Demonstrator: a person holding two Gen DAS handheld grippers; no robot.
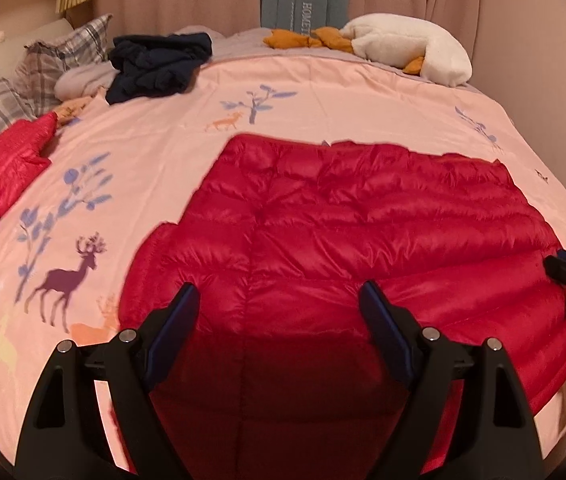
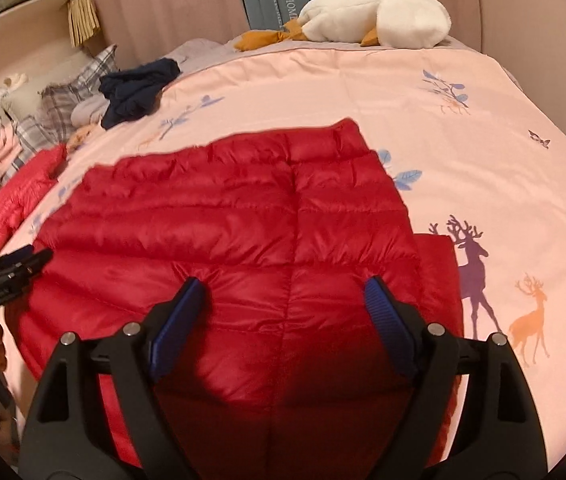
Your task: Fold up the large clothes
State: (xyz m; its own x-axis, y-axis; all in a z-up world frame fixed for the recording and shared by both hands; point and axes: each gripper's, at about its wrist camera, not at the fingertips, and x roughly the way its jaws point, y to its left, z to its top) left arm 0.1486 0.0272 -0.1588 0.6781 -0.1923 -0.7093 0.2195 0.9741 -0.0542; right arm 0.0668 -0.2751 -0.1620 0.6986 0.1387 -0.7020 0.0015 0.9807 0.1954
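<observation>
With the red down jacket (image 1: pixel 347 232) spread on the bed (image 1: pixel 155 136), both the left tool (image 1: pixel 279 300) and right tool (image 2: pixel 287 292) hover apart, empty; next likely needs gripping the six-o'clock hem.

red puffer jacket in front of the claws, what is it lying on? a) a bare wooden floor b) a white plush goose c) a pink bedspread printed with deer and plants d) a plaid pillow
c: the red puffer jacket lies spread flat on the pink bedspread, whose deer and plant prints show around it, while the plush goose and plaid pillow sit far off at the bed's edges.
</observation>
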